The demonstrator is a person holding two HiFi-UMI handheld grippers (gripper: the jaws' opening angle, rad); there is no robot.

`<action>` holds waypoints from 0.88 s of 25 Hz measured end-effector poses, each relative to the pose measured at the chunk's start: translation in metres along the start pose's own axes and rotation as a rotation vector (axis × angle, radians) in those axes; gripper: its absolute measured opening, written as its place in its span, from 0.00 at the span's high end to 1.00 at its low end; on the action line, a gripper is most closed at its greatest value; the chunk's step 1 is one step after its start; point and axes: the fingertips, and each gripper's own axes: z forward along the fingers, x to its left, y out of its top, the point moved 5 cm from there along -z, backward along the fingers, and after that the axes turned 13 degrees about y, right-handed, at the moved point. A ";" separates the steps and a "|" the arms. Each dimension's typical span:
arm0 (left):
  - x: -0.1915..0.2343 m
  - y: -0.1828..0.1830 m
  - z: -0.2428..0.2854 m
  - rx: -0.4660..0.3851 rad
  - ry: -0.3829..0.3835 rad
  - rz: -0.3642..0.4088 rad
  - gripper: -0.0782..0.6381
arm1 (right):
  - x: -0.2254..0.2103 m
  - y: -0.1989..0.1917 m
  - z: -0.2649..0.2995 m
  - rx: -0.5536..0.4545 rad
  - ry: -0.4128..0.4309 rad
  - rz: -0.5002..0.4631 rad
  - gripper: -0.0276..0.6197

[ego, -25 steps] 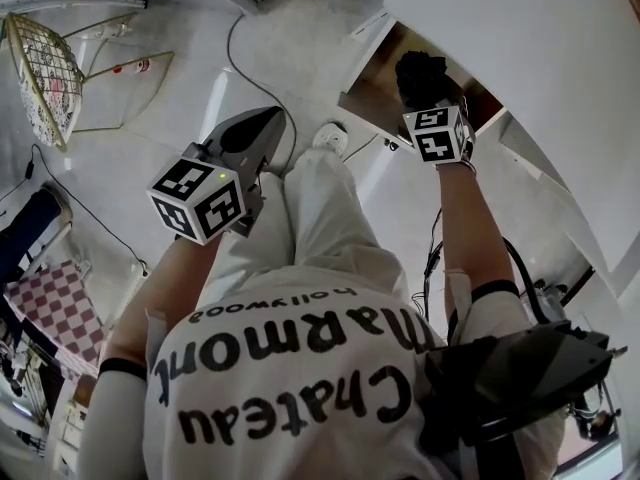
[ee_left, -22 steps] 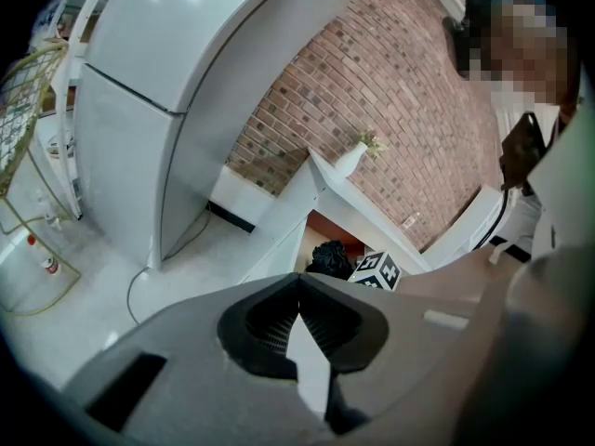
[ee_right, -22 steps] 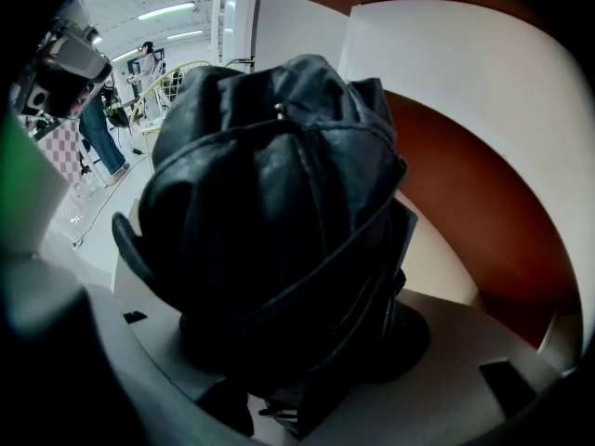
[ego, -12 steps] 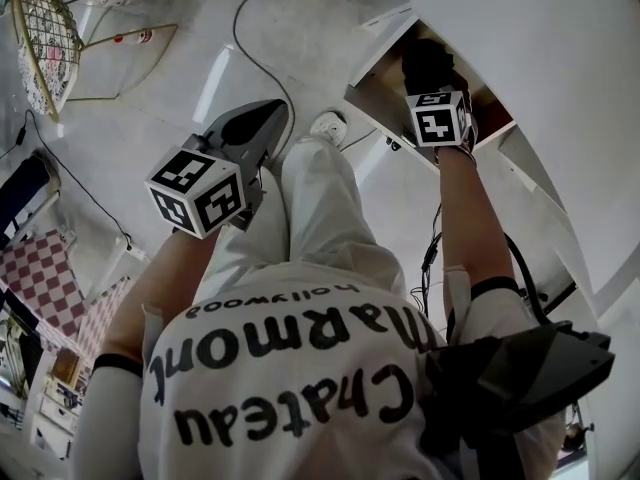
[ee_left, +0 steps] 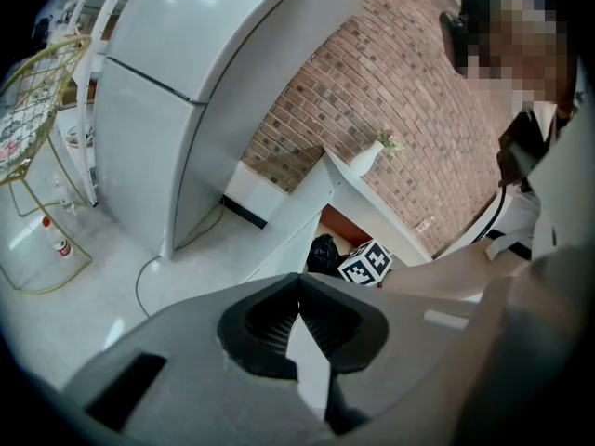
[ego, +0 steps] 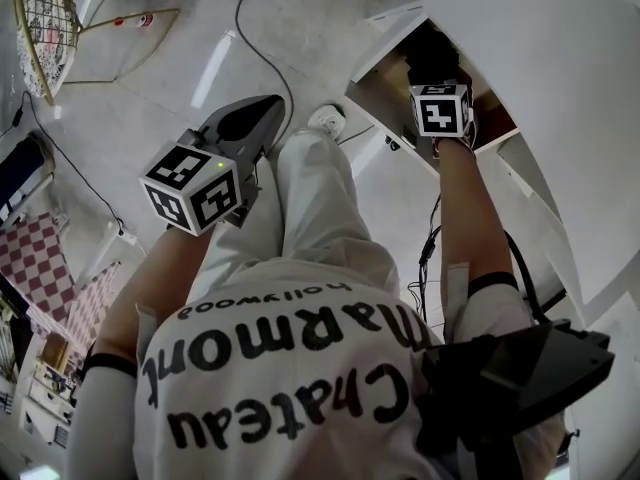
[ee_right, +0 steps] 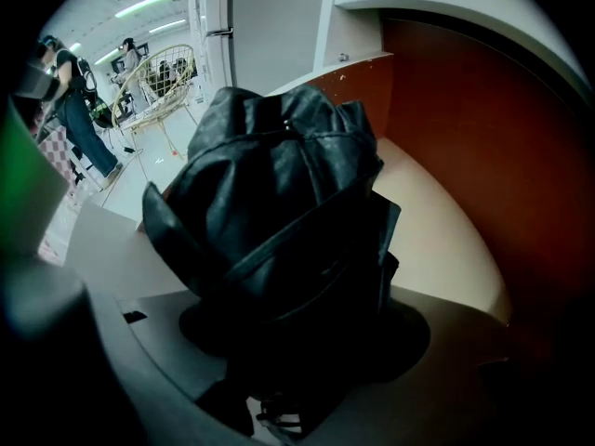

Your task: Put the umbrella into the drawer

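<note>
The black folded umbrella [ee_right: 279, 203] fills the right gripper view, bunched fabric outward, with my right gripper [ee_right: 288, 328] shut on its lower end. It hangs inside the open drawer [ee_right: 432, 226], above the pale floor and beside the red-brown inner wall. In the head view the umbrella [ego: 432, 58] sits just past the marker cube of the right gripper [ego: 436, 80], over the drawer [ego: 385, 96]. My left gripper [ego: 262, 116] hovers over the floor to the left, shut and empty; its tips meet in the left gripper view [ee_left: 299, 282], where the umbrella [ee_left: 323, 252] shows in the drawer mouth.
A white refrigerator [ee_left: 177, 91] stands left of the white cabinet [ee_left: 316, 193], which carries a vase [ee_left: 367, 156] before a brick wall. A gold wire chair [ego: 45, 18] and a cable [ego: 250, 38] are on the pale floor. Another person [ee_right: 74, 110] stands far off.
My right gripper has sunk a little, taking the umbrella deeper into the drawer. The left gripper has hardly moved.
</note>
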 end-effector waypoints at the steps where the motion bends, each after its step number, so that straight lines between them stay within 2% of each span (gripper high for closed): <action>1: 0.000 0.000 0.001 -0.001 -0.001 -0.002 0.87 | 0.000 0.000 0.002 0.000 -0.005 0.000 0.54; 22: 0.012 -0.002 0.015 0.026 -0.011 -0.012 0.87 | -0.003 0.000 0.019 0.001 -0.053 -0.020 0.54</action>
